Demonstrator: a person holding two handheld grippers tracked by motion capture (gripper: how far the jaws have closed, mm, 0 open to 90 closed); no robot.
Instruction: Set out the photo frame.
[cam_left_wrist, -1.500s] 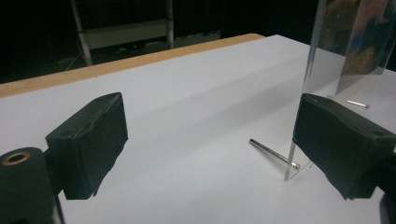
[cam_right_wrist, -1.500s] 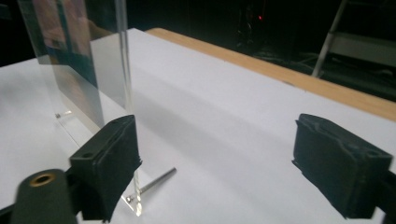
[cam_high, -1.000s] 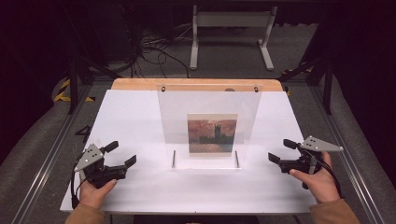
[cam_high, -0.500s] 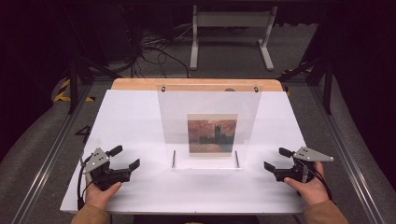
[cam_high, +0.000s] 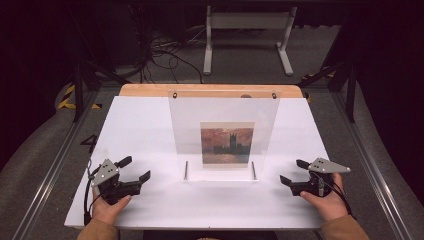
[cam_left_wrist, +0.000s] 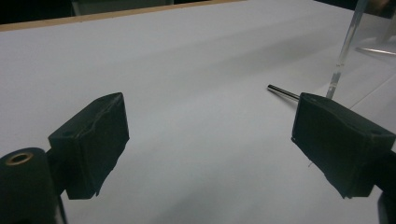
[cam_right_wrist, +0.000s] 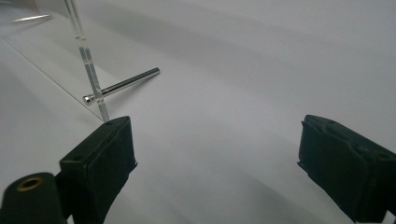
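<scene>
In the high view, a clear acrylic picture frame (cam_high: 223, 135) stands upright at the middle of the white table (cam_high: 140, 125), leaning slightly back, with a reddish picture (cam_high: 227, 145) of a dark tower in its lower half. Two metal pins (cam_high: 186, 170) stick out of its base toward the near edge. The left gripper (cam_high: 134, 169) sits at about 8 o'clock from the frame, held in the person's left hand (cam_high: 107, 207), its jaws spread wide and pointing toward 2 o'clock. The right gripper (cam_high: 295, 171) sits at about 4 o'clock from the frame, in the right hand (cam_high: 325, 200), its jaws likewise spread and pointing toward 9 o'clock. Both grippers are near the frame but apart from it, and neither holds anything.

In the left gripper view, the two black jaws rise wide apart over bare white tabletop (cam_left_wrist: 187, 93). At 1 o'clock, the frame's clear edge (cam_left_wrist: 343, 56) stands upright, and one metal pin (cam_left_wrist: 282, 92) lies just past the tip of the right-hand jaw.

In the right gripper view, the jaws are again spread wide with bare table (cam_right_wrist: 243, 93) between them. At 11 o'clock, the frame's clear edge (cam_right_wrist: 86, 60) stands just behind the left-hand jaw, and a metal pin (cam_right_wrist: 123, 85) passes through its foot, pointing toward 2 o'clock.
</scene>
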